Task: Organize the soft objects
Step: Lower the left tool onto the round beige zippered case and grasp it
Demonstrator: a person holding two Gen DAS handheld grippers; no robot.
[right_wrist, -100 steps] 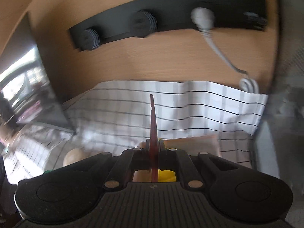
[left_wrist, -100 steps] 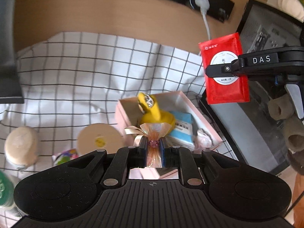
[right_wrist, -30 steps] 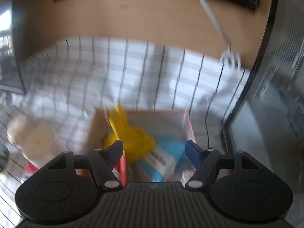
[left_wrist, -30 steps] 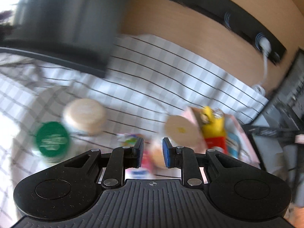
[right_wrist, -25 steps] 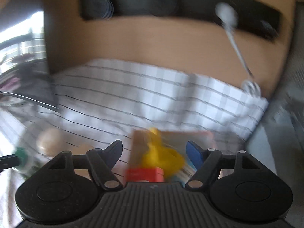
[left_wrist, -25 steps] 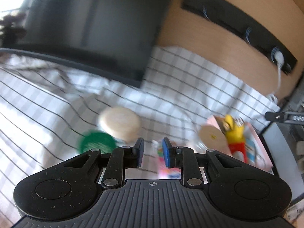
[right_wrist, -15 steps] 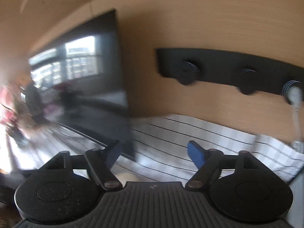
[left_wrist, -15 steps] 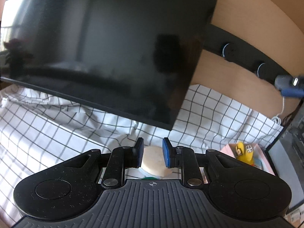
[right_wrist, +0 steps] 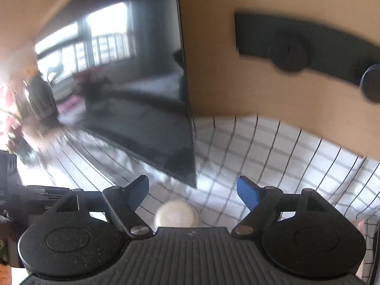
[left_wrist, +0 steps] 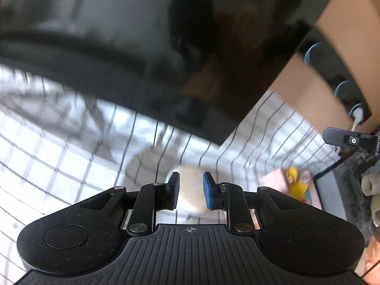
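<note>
Only my left wrist view showed the pink box (left_wrist: pixel 273 181) at the right edge of the checked tablecloth (left_wrist: pixel 59 156), with the yellow duck toy (left_wrist: pixel 294 182) standing in it, blurred. That view also caught one black finger of the right gripper (left_wrist: pixel 349 140) reaching in from the right, above the box. My right wrist view showed none of that; it gave me the dark screen (right_wrist: pixel 142 109) side-on with a bright window reflected in it, the wooden wall (right_wrist: pixel 213 71) behind, and the black socket strip (right_wrist: pixel 296 47) mounted on that wall.

Both views shared the pale round soft object (left_wrist: pixel 190 190) lying on the cloth in front of the screen.

I had both grippers pitched downward toward the table. The left gripper (left_wrist: pixel 189 190) stood with its blue pads a narrow way apart, gripping nothing; the pale round object lay on the cloth beyond that gap. The right gripper (right_wrist: pixel 192 190) stood with its jaws spread wide, having just been opening, and nothing sat between them; the same pale object (right_wrist: pixel 177 215) lay on the cloth below and beyond it, partly hidden by the gripper body.
</note>
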